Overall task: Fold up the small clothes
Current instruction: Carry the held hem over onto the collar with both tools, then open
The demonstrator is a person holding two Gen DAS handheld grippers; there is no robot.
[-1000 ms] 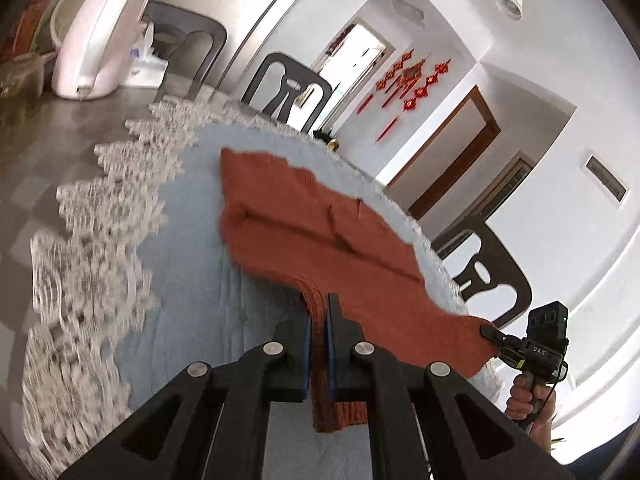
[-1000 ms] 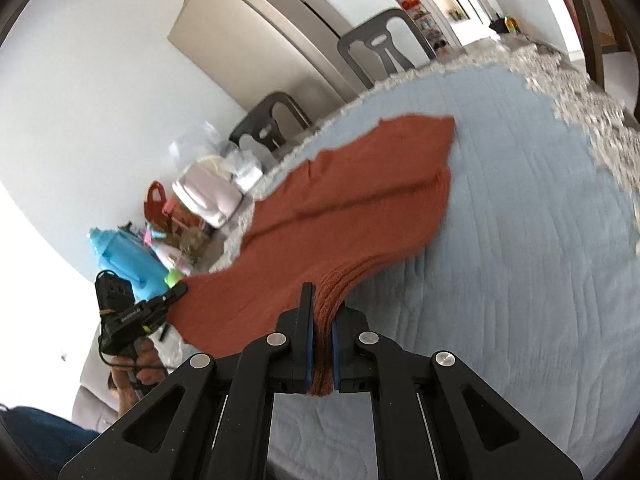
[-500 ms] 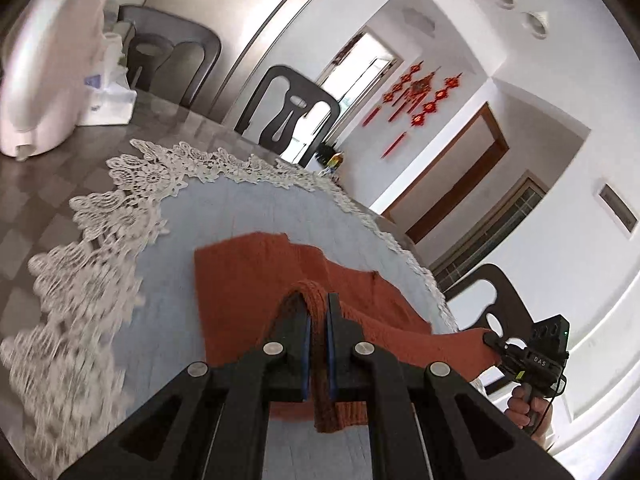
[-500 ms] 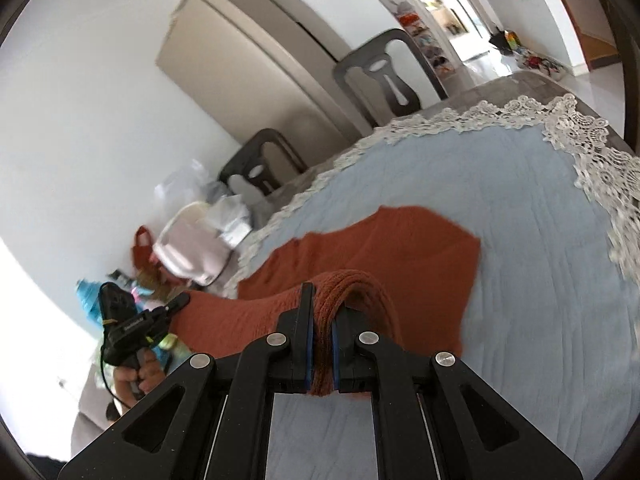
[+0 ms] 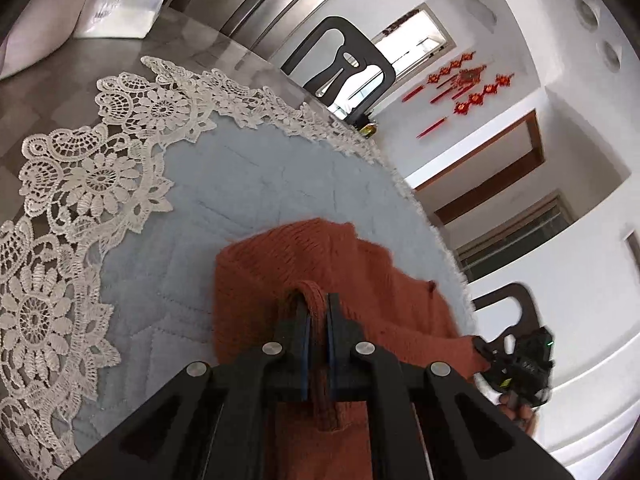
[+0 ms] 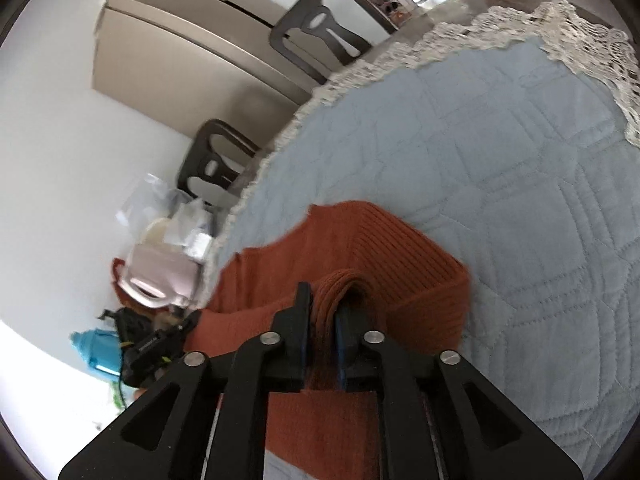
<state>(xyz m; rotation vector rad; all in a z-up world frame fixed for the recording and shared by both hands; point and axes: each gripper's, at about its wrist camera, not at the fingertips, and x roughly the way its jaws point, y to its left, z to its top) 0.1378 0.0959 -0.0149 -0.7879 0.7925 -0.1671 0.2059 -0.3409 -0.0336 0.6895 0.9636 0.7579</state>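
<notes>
We hold the rust knit garment [image 5: 280,264] pinched in both closed tongs, left gripper [image 5: 317,312] and right gripper [image 6: 323,312], its far end on the blue quilted mat [image 6: 520,184] ahead. We should advance evenly, aligning edges before release.

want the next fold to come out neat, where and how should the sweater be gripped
Probably by its thick ribbed edge, one corner per gripper, as now. The left gripper and right gripper each pinch a bunched band of the sweater from the near side, fingers level with the blue quilted mat. That edge is sturdy, stands up in a loop, and lets the body drape evenly.
</notes>
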